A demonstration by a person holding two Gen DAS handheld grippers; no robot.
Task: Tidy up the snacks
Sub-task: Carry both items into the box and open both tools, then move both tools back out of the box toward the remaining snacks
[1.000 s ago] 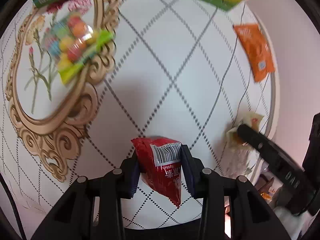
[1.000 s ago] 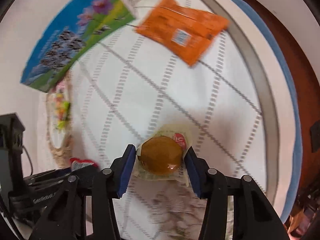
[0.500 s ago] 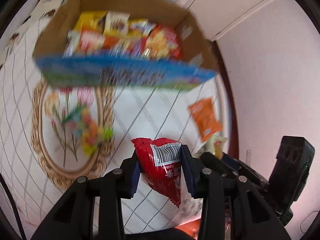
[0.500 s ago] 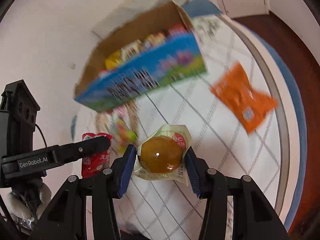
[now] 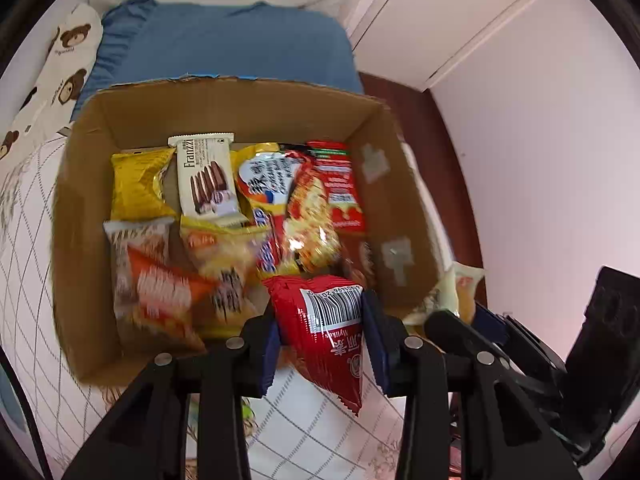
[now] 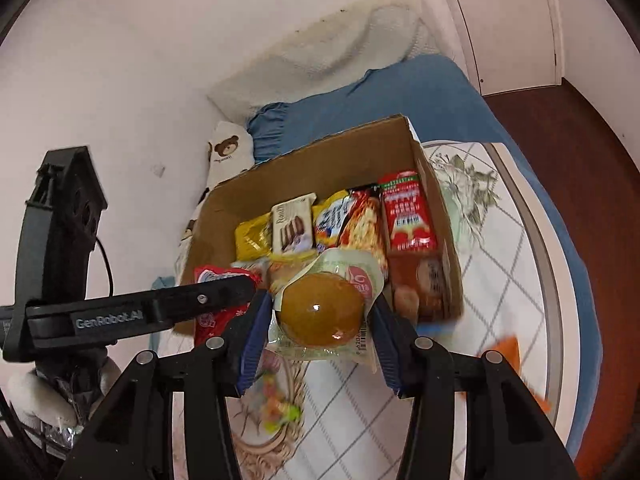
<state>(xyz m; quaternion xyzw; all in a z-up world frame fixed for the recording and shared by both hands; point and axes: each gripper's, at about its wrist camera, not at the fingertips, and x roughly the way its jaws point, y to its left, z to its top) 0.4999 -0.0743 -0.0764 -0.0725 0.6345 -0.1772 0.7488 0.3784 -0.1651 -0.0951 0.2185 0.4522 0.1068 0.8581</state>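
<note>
Left wrist: snack-filled cardboard box (image 5: pixel 404 208) ahead, blue bedding (image 5: pixel 224 44) behind.

White quilted tablecloth with grey diamond lines (image 6: pixel 492 280) covers round table. Blue cushion with ruffled edge (image 5: pixel 224 40) lies behind it. White fabric printed with brown bears (image 5: pixel 64 52) sits beside cushion, to its left. White door with metal handle (image 6: pixel 504 20) stands in far corner. Dark reddish wooden floor (image 6: pixel 568 136) runs along right.
</note>
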